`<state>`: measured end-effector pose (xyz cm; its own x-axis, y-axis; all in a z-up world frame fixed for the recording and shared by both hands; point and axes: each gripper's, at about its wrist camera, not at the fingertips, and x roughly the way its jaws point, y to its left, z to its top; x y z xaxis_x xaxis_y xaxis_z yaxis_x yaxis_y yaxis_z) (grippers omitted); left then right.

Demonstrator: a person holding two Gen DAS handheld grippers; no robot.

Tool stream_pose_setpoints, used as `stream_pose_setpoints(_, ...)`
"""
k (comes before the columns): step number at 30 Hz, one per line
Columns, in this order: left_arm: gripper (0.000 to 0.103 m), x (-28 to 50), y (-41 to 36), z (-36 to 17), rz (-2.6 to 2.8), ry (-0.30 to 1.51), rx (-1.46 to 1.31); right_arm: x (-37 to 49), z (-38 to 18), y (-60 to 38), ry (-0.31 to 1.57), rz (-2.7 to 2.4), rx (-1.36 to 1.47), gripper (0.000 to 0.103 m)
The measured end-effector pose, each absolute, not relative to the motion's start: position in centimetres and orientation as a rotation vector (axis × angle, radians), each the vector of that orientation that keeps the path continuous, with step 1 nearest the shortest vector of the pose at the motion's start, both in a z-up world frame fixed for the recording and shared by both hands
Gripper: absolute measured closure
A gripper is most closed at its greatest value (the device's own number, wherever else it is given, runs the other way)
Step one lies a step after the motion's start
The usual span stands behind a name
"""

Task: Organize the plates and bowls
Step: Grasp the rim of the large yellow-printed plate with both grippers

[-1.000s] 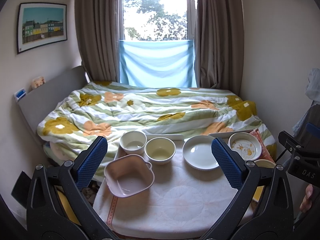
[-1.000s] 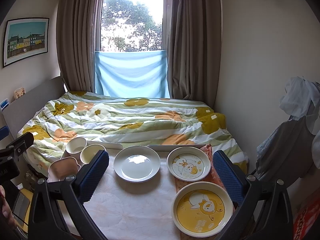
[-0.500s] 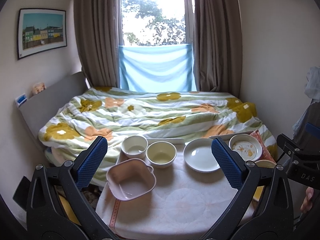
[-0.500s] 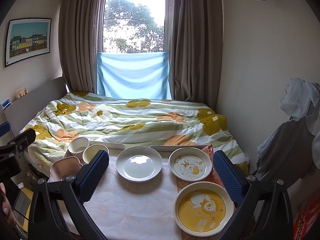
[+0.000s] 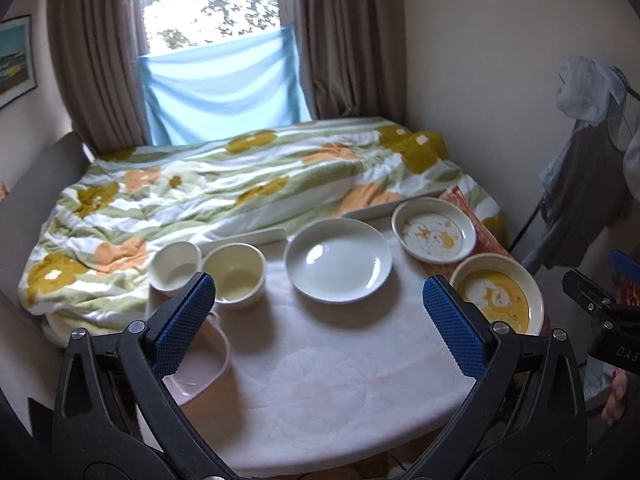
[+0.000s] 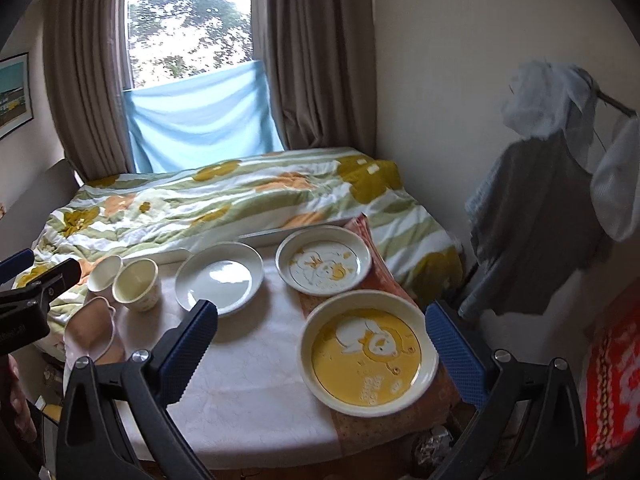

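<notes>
On the white-clothed table (image 5: 320,392) stand a plain white plate (image 5: 338,259) (image 6: 220,276), a small cartoon plate (image 5: 434,233) (image 6: 323,265), a large yellow cartoon plate (image 5: 498,294) (image 6: 367,347), two cream bowls (image 5: 236,273) (image 5: 175,266) (image 6: 135,284) and a pink handled dish (image 5: 200,368) (image 6: 89,330). My left gripper (image 5: 320,320) hangs open above the table's middle, nothing between its blue pads. The right gripper (image 6: 322,344) is open over the large yellow plate, not touching it.
A bed with a flowered quilt (image 5: 224,188) butts against the table's far edge. Two flat white trays (image 5: 244,237) (image 6: 296,232) lie at that edge. Clothes (image 6: 560,184) hang at the right by the wall. A person's hand (image 5: 616,396) shows at the right edge.
Both grippers have moved forward and tilted down toward the table, so the dishes look nearer. The left view has swung right, bringing the large yellow plate in. No dish has moved.
</notes>
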<state>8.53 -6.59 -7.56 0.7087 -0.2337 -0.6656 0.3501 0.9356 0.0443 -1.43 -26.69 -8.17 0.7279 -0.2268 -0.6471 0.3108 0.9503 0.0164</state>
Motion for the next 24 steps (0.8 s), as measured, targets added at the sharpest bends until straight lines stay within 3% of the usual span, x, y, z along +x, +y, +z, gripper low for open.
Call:
stream_pose_setpoints(8,0.0,11.8,-16.3,-17.8,-0.596,0.986,0.213,-3.8,-17.0,-35.9,0.854,-0.38,0.361,0.002)
stream_pose_setpoints(11,0.0,12.6,-19.7,-21.4,-0.655,1.069,0.236,-4.2,-20.0,-39.1,0.871,-0.353,0.467,0.014)
stream_pose_setpoints(13,0.004,13.3,-21.6,-23.3,-0.673,1.104,0.245,-4.1,-21.7,-40.8,0.882,-0.324,0.525,0.028)
stream_pose_setpoints(18,0.03,14.6,-25.0,-26.9,-0.712,1.179,0.274,-2.4,-25.2,-43.8,0.929,-0.27,0.599,0.053)
stream_pose_setpoints(24,0.058,15.6,-26.9,-29.2,-0.713,1.242,0.274,-0.4,-27.1,-45.5,0.946,-0.207,0.622,0.07)
